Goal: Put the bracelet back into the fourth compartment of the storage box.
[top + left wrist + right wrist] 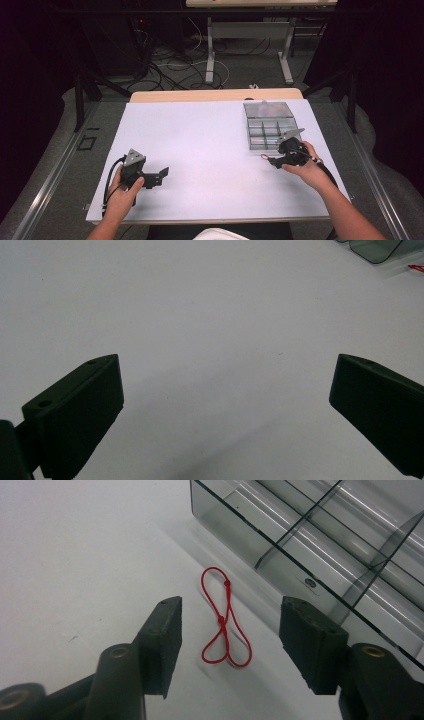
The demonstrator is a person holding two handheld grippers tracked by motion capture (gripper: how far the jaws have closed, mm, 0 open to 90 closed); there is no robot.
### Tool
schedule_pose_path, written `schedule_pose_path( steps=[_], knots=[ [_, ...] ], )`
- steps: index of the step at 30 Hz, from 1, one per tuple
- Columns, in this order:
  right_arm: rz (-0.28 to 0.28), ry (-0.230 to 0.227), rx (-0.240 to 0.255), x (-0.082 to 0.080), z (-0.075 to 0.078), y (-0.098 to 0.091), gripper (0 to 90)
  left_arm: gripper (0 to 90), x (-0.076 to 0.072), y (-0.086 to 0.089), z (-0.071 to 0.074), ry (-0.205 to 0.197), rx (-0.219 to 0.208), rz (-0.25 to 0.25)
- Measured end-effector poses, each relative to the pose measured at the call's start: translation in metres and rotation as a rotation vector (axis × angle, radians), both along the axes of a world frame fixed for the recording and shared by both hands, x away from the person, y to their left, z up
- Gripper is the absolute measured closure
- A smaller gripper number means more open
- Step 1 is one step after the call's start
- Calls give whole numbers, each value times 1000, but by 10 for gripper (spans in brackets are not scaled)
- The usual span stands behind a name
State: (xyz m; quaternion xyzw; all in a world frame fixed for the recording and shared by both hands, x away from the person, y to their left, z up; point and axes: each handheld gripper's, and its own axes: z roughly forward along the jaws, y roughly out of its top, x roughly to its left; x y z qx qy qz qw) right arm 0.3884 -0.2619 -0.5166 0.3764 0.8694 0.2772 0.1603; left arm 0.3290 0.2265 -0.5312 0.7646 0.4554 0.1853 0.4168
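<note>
My right gripper (230, 630) sits low over the white counter (200, 135) at its right side, just in front of the clear divided box (269, 125); its jaws stand apart, empty, one on each side of a red cord loop (225, 617); the cord lies flat on the counter between them, twisted into a figure-eight with small knots along it, and touches neither jaw; in the right gripper view the box's near wall runs just beside the cord, and its dividers split it into several compartments, which look empty as far as I can tell; from the high view the far end of the box is covered or blurred, so I cannot tell what is there; the cord shows there as a small red speck (264, 157) at the tip of my right gripper (274, 161), close to the box's front left corner; my right hand (307, 167) wraps the gripper's body, with its cable trailing back along my forearm.

My left gripper (161, 176) is well apart from all this, at the counter's left front; my left hand (122, 192) holds it with the jaws pointing right; in the left gripper view its jaws are wide apart over bare white counter, holding nothing (225, 405); a corner of the clear box (375, 250) shows at the top right of that view.
</note>
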Motion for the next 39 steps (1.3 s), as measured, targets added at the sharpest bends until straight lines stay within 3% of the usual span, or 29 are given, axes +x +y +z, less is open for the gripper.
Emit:
schedule_pose_path(
  steps=[9, 12, 19, 22, 29, 33, 35, 39],
  knots=[
    [-5, 12, -9, 4, -4, 4, 474, 10, 0, 0, 0, 2, -1, -2],
    [-11, 40, 4, 8, -6, 4, 538, 11, 0, 0, 0, 3, -4, -1],
    [-18, 64, 39, 15, -12, 5, 597, 11, 1, 1, 0, 3, -4, -1],
    [-37, 92, 29, 16, -13, 7, 612, 12, 1, 0, -1, 6, -11, 0],
    [-61, 112, 26, 20, -18, 9, 657, 12, 0, 1, 0, 10, -9, -2],
    [-48, 106, 38, 22, -21, 8, 679, 12, 0, 1, 0, 14, -7, -5],
    [-41, 129, 28, 22, -20, 8, 692, 12, 1, 1, 0, 14, -8, -5],
    [-57, 130, 22, 23, -21, 9, 697, 13, 1, 1, 0, 4, -3, -3]
  ],
)
